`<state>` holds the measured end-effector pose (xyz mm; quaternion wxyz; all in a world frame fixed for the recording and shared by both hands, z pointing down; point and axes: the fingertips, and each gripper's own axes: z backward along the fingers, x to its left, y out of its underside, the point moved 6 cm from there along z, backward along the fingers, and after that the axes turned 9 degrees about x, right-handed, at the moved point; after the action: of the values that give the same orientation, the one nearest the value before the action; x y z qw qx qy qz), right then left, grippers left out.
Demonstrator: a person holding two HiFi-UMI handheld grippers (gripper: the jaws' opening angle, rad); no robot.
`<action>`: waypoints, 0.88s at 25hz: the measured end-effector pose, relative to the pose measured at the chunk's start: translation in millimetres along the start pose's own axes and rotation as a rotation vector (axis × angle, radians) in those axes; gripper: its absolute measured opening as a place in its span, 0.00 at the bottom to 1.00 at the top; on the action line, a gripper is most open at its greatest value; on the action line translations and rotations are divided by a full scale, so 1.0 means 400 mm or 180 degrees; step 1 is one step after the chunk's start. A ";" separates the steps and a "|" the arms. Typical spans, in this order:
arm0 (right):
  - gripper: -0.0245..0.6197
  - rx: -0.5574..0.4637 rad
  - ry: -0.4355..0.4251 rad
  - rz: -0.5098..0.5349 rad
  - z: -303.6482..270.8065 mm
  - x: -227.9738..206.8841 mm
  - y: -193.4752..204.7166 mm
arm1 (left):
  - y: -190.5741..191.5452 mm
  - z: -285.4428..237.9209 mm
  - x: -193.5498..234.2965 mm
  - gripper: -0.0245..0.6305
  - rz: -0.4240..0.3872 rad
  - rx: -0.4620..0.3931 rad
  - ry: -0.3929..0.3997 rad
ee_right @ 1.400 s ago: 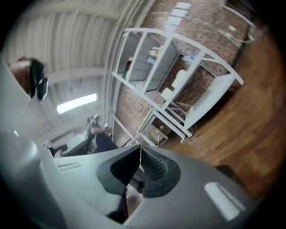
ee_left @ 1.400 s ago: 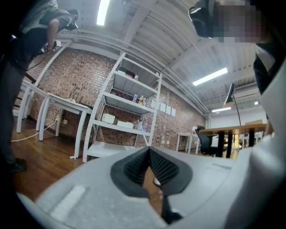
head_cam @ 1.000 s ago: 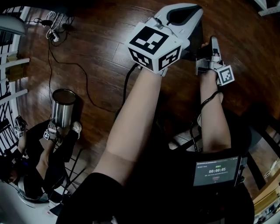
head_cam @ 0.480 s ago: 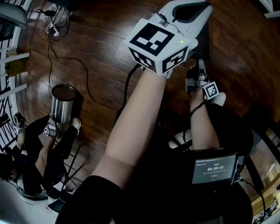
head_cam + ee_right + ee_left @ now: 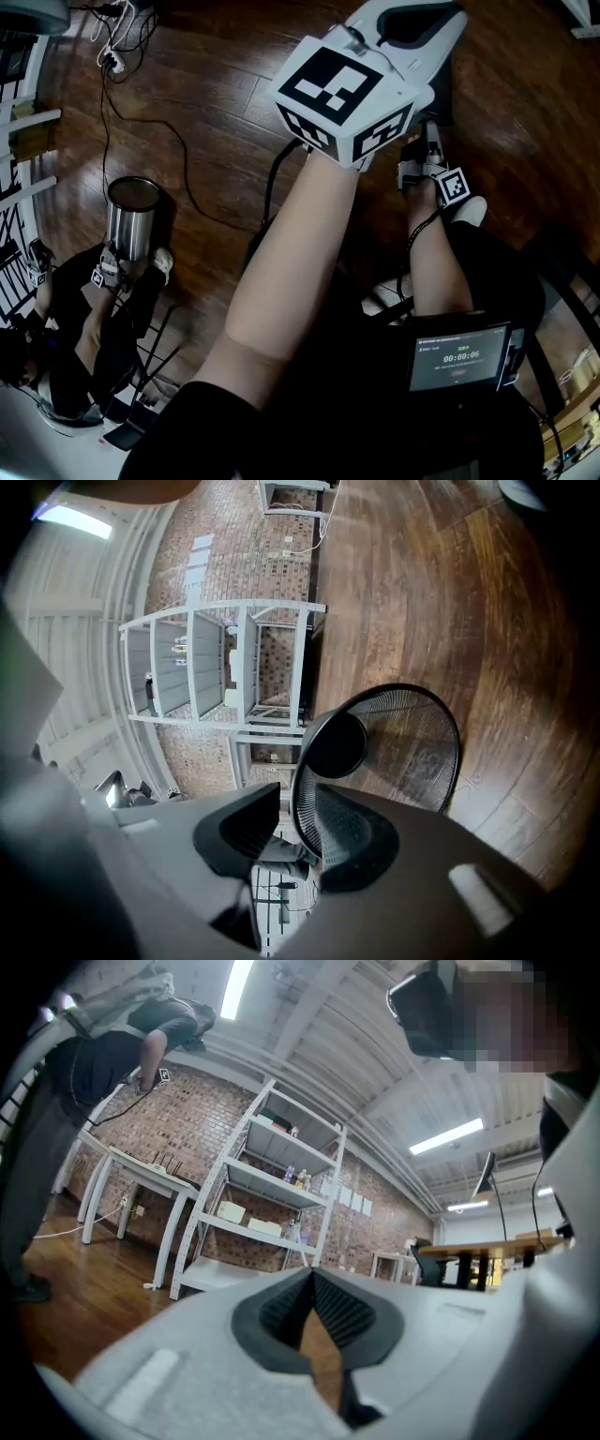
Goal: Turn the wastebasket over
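Observation:
The wastebasket (image 5: 403, 733) is black wire mesh, and in the right gripper view its mouth faces me over the wooden floor. My right gripper (image 5: 292, 797) has its rim between the jaws. They have just been opening, and a gap shows beside the left pad, so it is open. In the head view the right gripper (image 5: 428, 136) sits low beside my knee, and the wastebasket (image 5: 443, 94) is mostly hidden behind my left gripper (image 5: 420, 11). The left gripper (image 5: 311, 1275) is held high and level, its tips touching, with nothing between them.
A steel bin (image 5: 132, 221) stands on the wooden floor (image 5: 216, 122) at the left, where another person (image 5: 84, 347) holds grippers to it. Cables (image 5: 108, 112) run across the floor. White shelving (image 5: 272, 1213) and a table (image 5: 131, 1171) stand against a brick wall.
My right gripper has dropped and come in toward my body, most of it before the half-second frame. The left gripper has stayed where it was.

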<state>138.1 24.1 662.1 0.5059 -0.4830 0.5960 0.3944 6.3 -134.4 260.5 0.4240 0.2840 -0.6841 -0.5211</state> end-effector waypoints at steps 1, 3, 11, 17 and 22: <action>0.20 -0.0005 0.0012 -0.0013 -0.005 -0.002 -0.002 | -0.003 0.000 -0.001 0.04 0.0009 -0.0013 -0.0004; 0.21 -0.0025 0.0031 -0.0035 -0.011 -0.005 -0.005 | -0.010 0.003 0.000 0.04 0.0050 -0.0051 -0.0019; 0.24 -0.0056 -0.0048 -0.0059 -0.059 0.025 -0.017 | -0.040 0.001 -0.007 0.04 0.0084 -0.0076 0.0012; 0.20 -0.0098 -0.0031 -0.0057 -0.068 0.043 -0.010 | -0.047 0.017 0.019 0.04 0.0073 -0.0050 -0.0026; 0.17 -0.0113 -0.0026 -0.0006 -0.072 0.052 -0.013 | -0.062 0.022 0.040 0.04 0.0109 -0.0089 -0.0055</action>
<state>136.4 -8.4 647.0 0.5000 -0.4909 0.5864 0.4065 -10.5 -150.8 240.6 0.4309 0.2618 -0.6851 -0.5257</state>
